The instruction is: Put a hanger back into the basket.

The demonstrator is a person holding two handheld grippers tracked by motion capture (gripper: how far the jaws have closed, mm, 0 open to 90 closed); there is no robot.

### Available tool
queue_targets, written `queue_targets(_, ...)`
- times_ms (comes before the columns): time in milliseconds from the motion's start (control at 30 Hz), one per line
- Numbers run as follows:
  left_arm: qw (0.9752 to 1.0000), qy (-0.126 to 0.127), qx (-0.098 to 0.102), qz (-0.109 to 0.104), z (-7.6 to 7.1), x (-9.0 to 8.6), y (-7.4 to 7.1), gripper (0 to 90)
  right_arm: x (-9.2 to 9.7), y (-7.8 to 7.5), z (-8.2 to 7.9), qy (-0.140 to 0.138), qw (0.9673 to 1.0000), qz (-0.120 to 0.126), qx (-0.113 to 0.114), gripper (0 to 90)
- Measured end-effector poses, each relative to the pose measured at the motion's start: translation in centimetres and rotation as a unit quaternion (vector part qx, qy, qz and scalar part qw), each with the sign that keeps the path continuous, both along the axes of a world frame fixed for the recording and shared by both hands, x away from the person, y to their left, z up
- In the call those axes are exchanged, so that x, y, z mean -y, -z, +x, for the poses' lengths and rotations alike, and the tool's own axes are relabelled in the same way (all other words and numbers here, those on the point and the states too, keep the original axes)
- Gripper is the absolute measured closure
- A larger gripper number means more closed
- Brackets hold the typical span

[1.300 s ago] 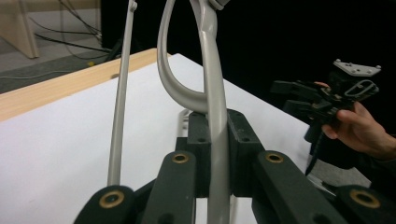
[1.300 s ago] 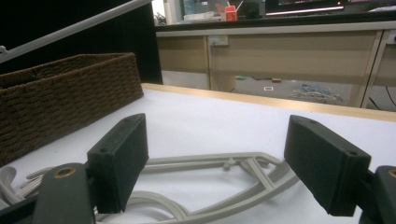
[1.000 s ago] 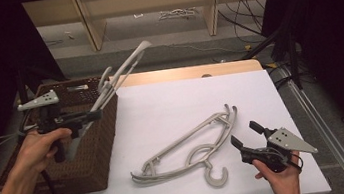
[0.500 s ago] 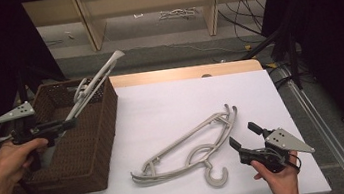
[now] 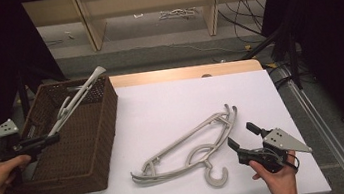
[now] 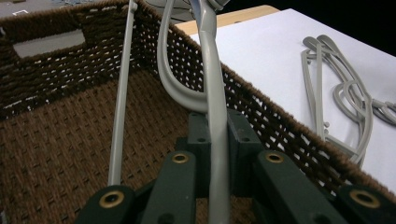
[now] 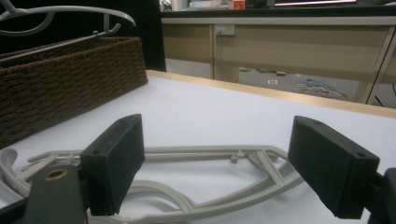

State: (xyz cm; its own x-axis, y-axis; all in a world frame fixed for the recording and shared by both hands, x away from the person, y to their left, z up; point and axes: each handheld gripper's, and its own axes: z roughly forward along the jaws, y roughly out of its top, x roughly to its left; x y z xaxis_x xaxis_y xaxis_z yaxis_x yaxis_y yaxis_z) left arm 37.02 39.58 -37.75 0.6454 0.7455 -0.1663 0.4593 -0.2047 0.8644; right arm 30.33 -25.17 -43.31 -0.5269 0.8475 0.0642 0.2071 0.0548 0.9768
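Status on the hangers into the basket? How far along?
Done: nothing lies released in the wicker basket yet. In hand: the left gripper is shut on one grey hanger, which is tilted over the basket with its top sticking above the rim. Left: the hangers on the white table, stacked by the open right gripper, untouched.

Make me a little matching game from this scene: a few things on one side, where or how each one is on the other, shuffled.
Things:
1. left gripper
2. right gripper
3. wicker basket
4. hangers on the table

States:
A. lying flat on the white surface
B. jaws open, holding nothing
C. shut on a grey hanger
D. sitting at the table's left edge

Pairs: 1-C, 2-B, 3-D, 4-A
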Motion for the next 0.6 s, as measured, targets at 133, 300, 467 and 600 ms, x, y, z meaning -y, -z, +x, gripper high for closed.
queue_targets(133,0.9997,-0.001,-0.012,0.019,-0.3,-0.9,0.4,81.7,-0.1,0.1,0.2,-0.003,0.9999,0.008,0.009,19.6)
queue_targets(300,0.9994,0.006,-0.021,0.028,-0.3,-1.3,0.4,81.7,-0.1,0.1,0.1,-0.004,0.9999,0.009,0.000,19.7)
queue_targets(467,0.9983,-0.005,-0.044,0.038,0.3,-1.4,0.9,81.6,0.0,0.0,-0.1,-0.003,0.9999,-0.005,-0.012,19.7)
queue_targets(600,0.9956,-0.009,-0.073,0.058,0.8,-0.7,1.2,81.4,-0.1,0.1,0.0,-0.004,1.0000,-0.002,-0.006,19.9)
